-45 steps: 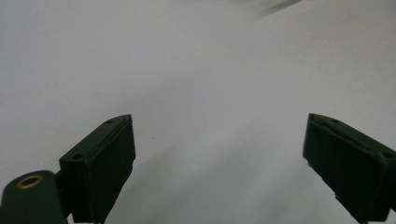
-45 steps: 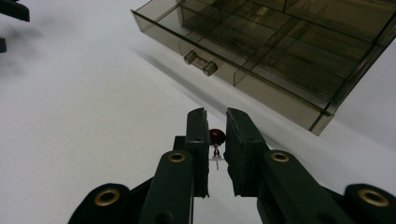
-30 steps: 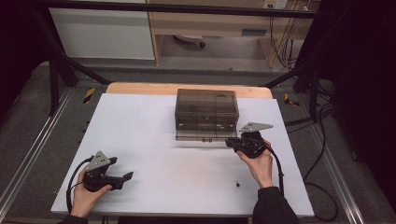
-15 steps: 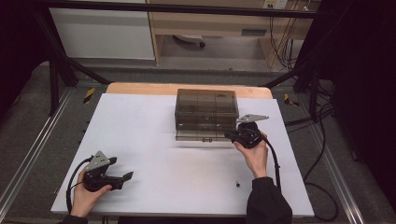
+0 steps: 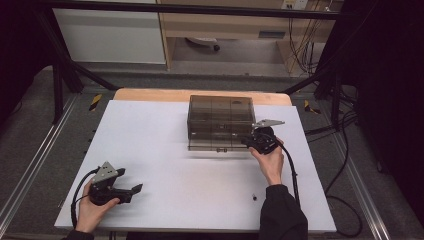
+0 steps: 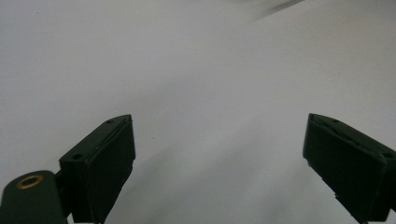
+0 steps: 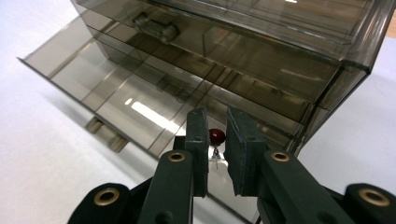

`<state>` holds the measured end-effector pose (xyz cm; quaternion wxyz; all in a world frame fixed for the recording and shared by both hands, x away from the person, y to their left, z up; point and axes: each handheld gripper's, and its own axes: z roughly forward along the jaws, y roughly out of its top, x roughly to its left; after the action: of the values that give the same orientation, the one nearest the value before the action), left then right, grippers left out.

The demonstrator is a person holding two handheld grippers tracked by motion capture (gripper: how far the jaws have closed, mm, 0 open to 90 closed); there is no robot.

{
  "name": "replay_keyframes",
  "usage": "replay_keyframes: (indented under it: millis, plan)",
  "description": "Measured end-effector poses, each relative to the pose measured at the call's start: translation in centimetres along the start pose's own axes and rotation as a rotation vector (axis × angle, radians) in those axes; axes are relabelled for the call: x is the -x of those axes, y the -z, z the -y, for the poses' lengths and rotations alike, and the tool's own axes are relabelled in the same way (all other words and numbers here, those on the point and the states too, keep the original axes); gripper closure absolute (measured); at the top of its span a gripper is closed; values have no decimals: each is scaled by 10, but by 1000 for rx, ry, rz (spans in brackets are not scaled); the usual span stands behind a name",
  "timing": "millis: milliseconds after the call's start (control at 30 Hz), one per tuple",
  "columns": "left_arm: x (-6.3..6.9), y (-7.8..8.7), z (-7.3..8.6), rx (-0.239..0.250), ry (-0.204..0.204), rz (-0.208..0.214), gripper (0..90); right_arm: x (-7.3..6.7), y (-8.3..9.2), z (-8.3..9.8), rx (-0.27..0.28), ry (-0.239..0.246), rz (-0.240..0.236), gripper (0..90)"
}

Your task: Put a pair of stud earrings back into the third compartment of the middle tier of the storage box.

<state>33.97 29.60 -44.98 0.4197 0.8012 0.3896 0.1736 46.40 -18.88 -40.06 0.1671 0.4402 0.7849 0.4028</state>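
A smoky see-through drawer cabinet (image 5: pixel 220 112) stands at the back middle of the white table (image 5: pixel 165 165). Its bottom drawer (image 7: pixel 126 91) is pulled out, and the drawer (image 5: pixel 216 145) juts toward me. My right gripper (image 5: pixel 249 142) hovers at the drawer's right front corner. In the right gripper view the right gripper (image 7: pixel 215 119) is shut on a small red-headed pin (image 7: pixel 216 136), whose metal part hangs down over the drawer's right end. My left gripper (image 5: pixel 134 189) rests low at the table's front left. The left gripper (image 6: pixel 219 128) is open, with bare table between its jaws.
A tiny dark object (image 5: pixel 254 197) lies on the table near the right forearm. A wooden strip (image 5: pixel 150 94) runs along the table's far edge behind the cabinet. Cables trail from both grippers. Dark frame legs stand off the table at both sides.
My right gripper has moved away from me and slightly left, up to the open drawer's right front corner. The left gripper has stayed put.
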Motion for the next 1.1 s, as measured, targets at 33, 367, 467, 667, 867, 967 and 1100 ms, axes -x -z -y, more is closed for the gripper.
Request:
replay_keyframes:
  millis: [33, 367, 467, 667, 867, 967, 1100]
  plan:
    - [0, 0, 0, 0, -1, 0, 88, 1, -2, 0, -3, 2, 5, 796]
    - [0, 0, 0, 1, 1, -1, 88, 1, -6, 1, -11, -2, 9, 731]
    - [0, 0, 0, -1, -1, -2, 88, 1, -4, 1, -2, 1, 9, 692]
    - [0, 1, 0, 1, 2, -4, 88, -1, 7, -1, 25, 3, 11, 584]
    - [-1, 1, 0, 4, 2, -4, 88, -6, 21, -1, 40, 20, 11, 412]
    - [-1, 1, 0, 3, 2, -5, 88, -8, 29, 2, 49, 5, -1, 317]
    - [-1, 1, 0, 5, 1, -5, 88, -10, 44, 10, 63, 11, 20, 192]
